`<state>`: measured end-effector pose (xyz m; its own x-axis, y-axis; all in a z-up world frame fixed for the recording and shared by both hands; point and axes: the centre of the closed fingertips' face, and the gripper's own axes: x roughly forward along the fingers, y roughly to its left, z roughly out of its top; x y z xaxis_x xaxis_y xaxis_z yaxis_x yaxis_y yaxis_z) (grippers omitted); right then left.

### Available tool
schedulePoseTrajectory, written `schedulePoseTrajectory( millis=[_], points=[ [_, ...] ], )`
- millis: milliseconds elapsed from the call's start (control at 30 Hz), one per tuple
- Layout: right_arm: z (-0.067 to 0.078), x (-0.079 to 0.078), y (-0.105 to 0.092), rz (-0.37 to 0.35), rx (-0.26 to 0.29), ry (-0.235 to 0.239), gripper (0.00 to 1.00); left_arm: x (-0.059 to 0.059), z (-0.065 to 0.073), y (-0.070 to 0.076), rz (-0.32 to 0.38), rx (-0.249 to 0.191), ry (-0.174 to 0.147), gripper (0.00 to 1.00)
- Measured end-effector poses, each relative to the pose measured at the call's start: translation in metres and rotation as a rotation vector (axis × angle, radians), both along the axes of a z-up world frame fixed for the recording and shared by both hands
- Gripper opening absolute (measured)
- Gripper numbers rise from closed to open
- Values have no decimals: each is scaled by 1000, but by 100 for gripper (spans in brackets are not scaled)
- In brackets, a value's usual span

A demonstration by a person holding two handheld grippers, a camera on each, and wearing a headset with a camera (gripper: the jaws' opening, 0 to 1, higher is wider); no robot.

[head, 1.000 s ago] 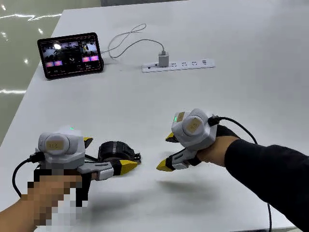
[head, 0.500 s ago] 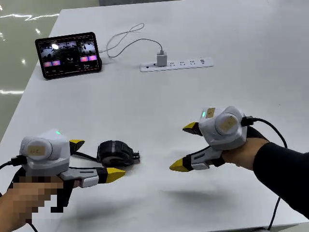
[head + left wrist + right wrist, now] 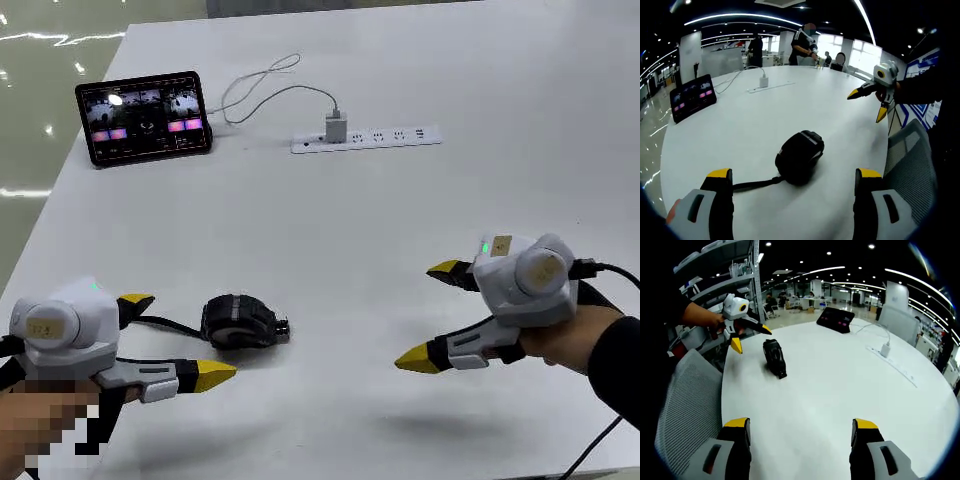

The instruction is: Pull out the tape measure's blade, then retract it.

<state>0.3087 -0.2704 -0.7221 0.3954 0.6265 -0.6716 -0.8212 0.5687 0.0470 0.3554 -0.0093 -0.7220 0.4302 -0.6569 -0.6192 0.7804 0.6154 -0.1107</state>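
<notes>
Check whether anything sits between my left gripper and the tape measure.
Nothing visible does. The tape measure lies on bare table just ahead of the left gripper's open jaws; only its own black strap trails toward them. The right gripper is well off to the other side, out of the path.

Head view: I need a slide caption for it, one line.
Black tape measure lies on the white table between the open left tongs and the open right tongs.

Left tool (image 3: 175,337) & right tool (image 3: 430,313): white bodies w/ yellow tips, black cable (image 3: 605,268); black sleeve (image 3: 615,365).
</notes>
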Motion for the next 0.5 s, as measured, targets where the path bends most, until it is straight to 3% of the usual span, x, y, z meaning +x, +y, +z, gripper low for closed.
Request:
schedulePoseTrajectory(
  millis=[267,300,333,367,400,500],
  points=[
    [-8,-12,-39,-33,-22,21,83,-9,-3,11,-21,22,29,99],
    [-8,-13,-42,-39,-26,24,83,-9,-3,12,-20,24,24,99],
    [-9,-16,-47,-42,-32,26,83,-5,-2,16,-11,33,-3,99],
    [-8,-17,-49,-46,-36,27,84,-5,-1,16,-9,29,-3,99],
    [-9,-19,-54,-50,-40,26,84,-6,-2,18,-5,20,17,99],
    [-4,-24,-59,-53,5,30,83,-7,-4,22,-8,39,14,99]
  ],
)
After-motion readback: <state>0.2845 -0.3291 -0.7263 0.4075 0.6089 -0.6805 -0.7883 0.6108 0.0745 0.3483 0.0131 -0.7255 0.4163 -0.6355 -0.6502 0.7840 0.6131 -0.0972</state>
